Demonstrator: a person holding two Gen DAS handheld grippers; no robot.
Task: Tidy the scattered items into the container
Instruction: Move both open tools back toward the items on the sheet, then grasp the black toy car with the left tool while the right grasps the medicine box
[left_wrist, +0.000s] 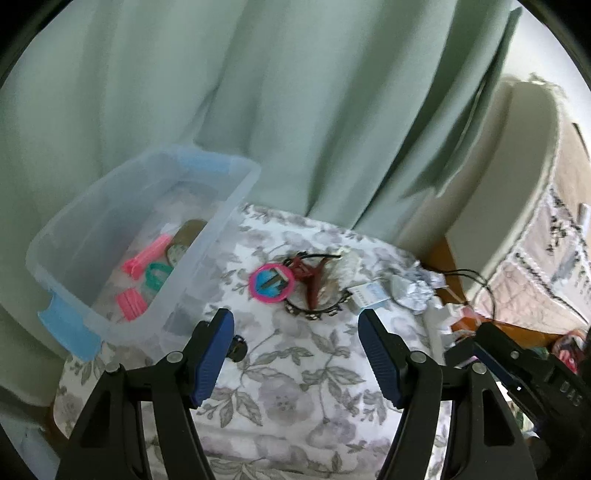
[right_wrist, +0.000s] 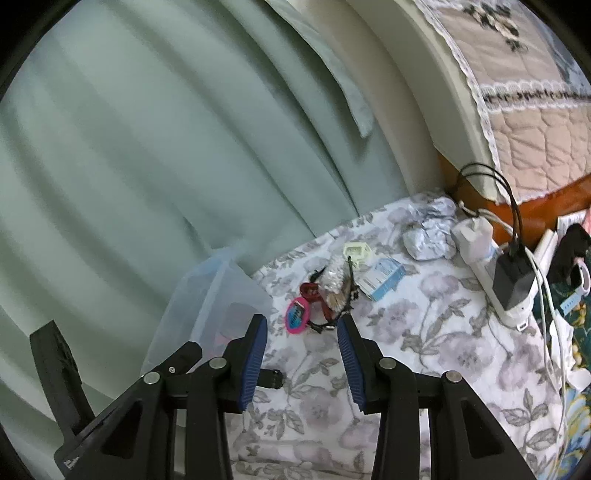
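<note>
Left wrist view: blue-padded black fingers of the left gripper stand spread wide with nothing between them, above a white cloth with grey flower print that covers the surface. Clear plastic storage box with blue latches sits at left on the cloth; inside lie pink clips and a green ring. Just right of the box: a round pink-rimmed blue disc, then a tangle of dark red clip and black beaded band, a pale blue-and-white packet and crumpled silver foil. A small black object lies beside the left finger. The right gripper shows at the right edge.

Right wrist view: fingers of the right gripper stand partly spread, empty, pointing toward the pink disc and the tangle. The box is at left, the packet and foil beyond. A white power strip with a black charger lies at right. Pale green curtain hangs behind.
</note>
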